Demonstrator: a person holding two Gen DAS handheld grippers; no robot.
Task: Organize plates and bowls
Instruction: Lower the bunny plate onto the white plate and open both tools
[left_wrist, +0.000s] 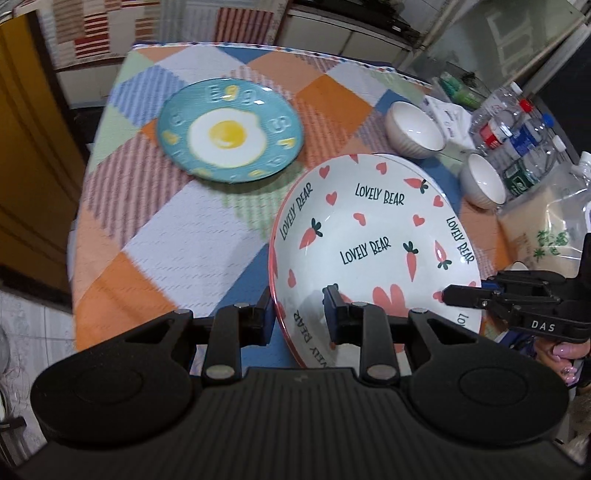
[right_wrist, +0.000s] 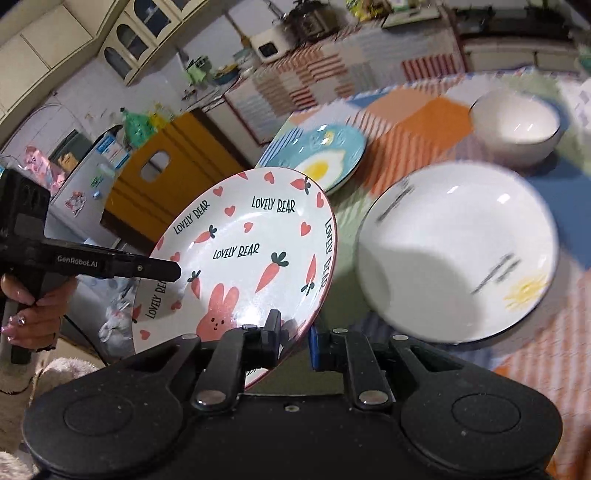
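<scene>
currently both grippers, left gripper (left_wrist: 299, 314) and right gripper (right_wrist: 295, 343), pinch the lovely bear plate (left_wrist: 369, 236) rim, fingers nearly closed; uneven lifting risks slippage onto the white plate (right_wrist: 458, 254) at 3 o'clock.

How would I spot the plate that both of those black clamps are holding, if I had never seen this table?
Start at the checked tablecloth in orange, blue and white. Above its near edge, the left gripper and right gripper pinch opposite rims of one tilted plate. It alone reads LOVELY BEAR among pink hearts and carrots; the blue plate shows a fried egg, and the white plate is nearly plain.
</scene>
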